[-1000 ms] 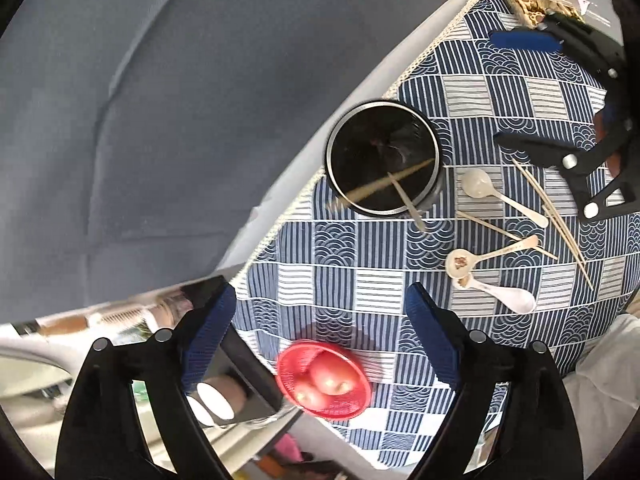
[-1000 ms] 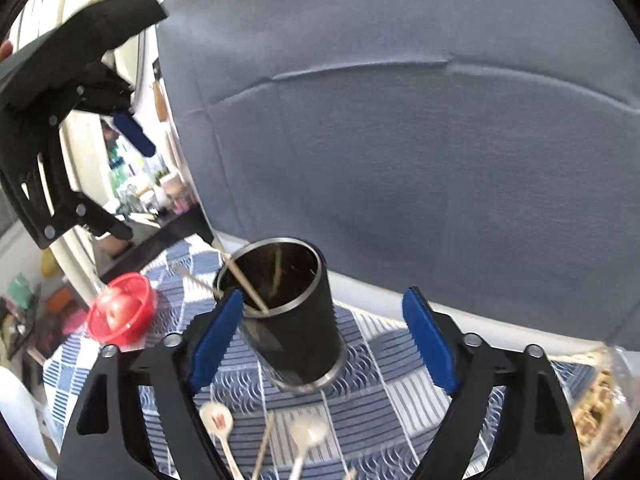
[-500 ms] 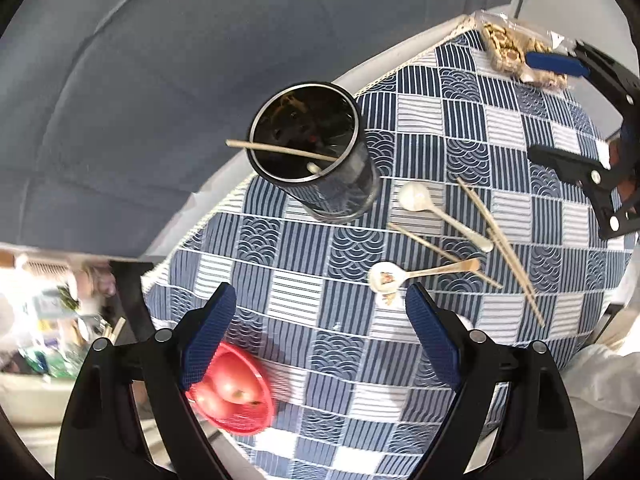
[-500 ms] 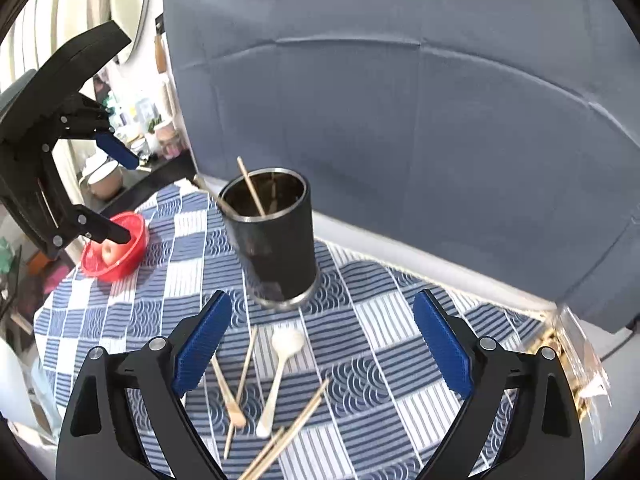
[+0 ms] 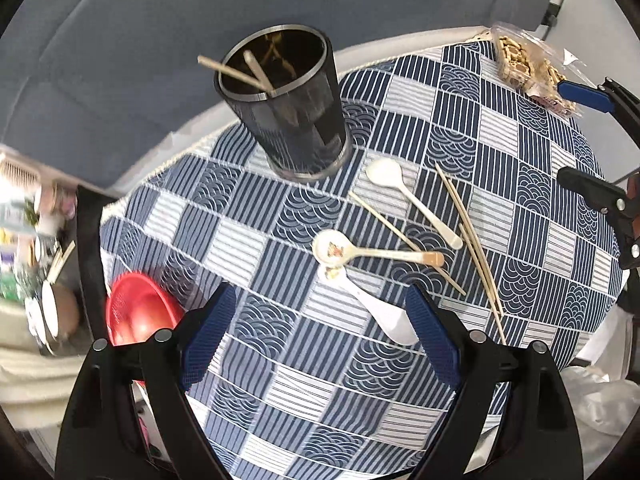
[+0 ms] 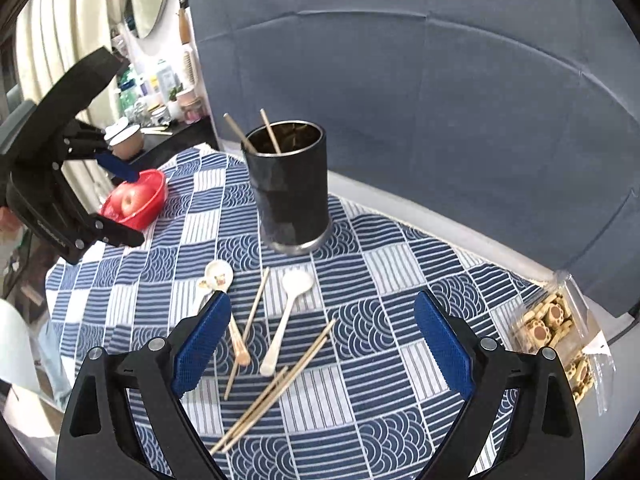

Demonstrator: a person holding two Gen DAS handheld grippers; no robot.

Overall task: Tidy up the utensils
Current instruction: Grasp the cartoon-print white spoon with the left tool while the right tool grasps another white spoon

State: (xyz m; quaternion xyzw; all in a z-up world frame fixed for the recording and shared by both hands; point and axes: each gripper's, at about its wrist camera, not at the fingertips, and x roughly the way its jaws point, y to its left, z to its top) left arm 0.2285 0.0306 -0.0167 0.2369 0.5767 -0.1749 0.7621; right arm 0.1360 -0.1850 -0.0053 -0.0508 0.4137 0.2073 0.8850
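A: Both our grippers hang above the table with nothing in them. The left gripper [image 5: 316, 340] has its jaws spread wide, and the right gripper [image 6: 322, 344] is just as wide.

B: Then where do we stand with the utensils?

A: The black holder cup [image 6: 290, 184] stands upright near the far edge of the checked tablecloth [image 5: 280, 364], with two chopsticks [image 6: 256, 134] already leaning in it. The rest lies loose in front of it: a plain white spoon [image 6: 286, 312], a patterned spoon [image 5: 360, 251] lying across another white spoon [image 5: 372, 306], a single chopstick [image 6: 248, 328], and a bundle of chopsticks [image 6: 276, 384] lying close together.

B: We judge most of the work is left. Which piece first?

A: The bundle sits nearest our right gripper. We should line the jaws across the sticks, not along them, come down around their middle, and close gently so they do not scissor apart.

B: And the left?

A: The overlapped spoons sit between its fingers. We should take the top patterned one by its handle first, so the lower one is not dragged. The red bowl [image 6: 138, 202] of apples and the bag of cookies [image 6: 548, 332] stay well apart from all this.
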